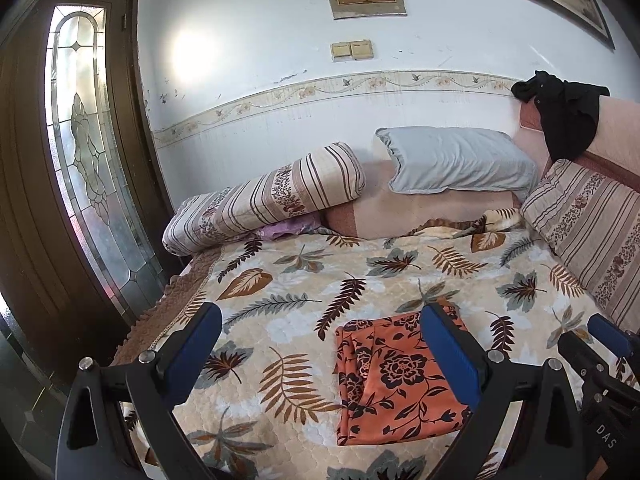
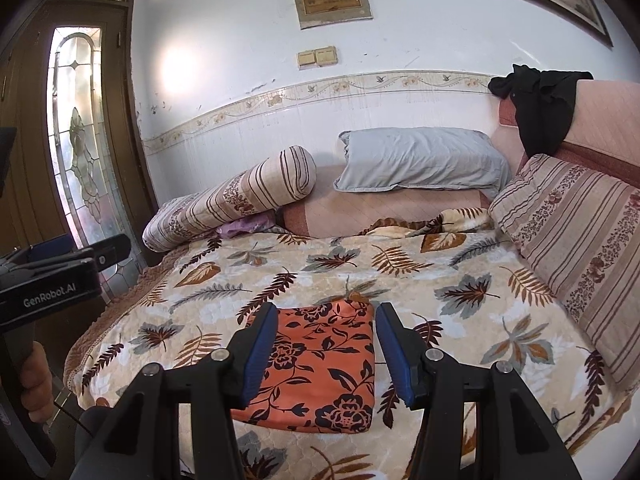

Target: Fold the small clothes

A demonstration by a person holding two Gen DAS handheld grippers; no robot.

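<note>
An orange cloth [image 2: 316, 364] with dark flowers is seen folded into a flat rectangle on the leaf-patterned bedspread [image 2: 460, 280], near the front edge of the bed. In the right wrist view it is framed between the blue pads of the right gripper [image 2: 326, 354], which is raised above it and released, with nothing pinched between the pads. In the left wrist view the cloth [image 1: 396, 376] is found under and just inside the right-hand finger of the left gripper [image 1: 320, 360], whose jaws are spread wide and empty. The near right corner of the cloth is covered there by that finger, and its near edge is partly hidden by the gripper frame in the right wrist view. Whether the layers are evenly stacked cannot be made out. A hand [image 2: 34, 380] on the left gripper's handle is cut off at the picture edge.
</note>
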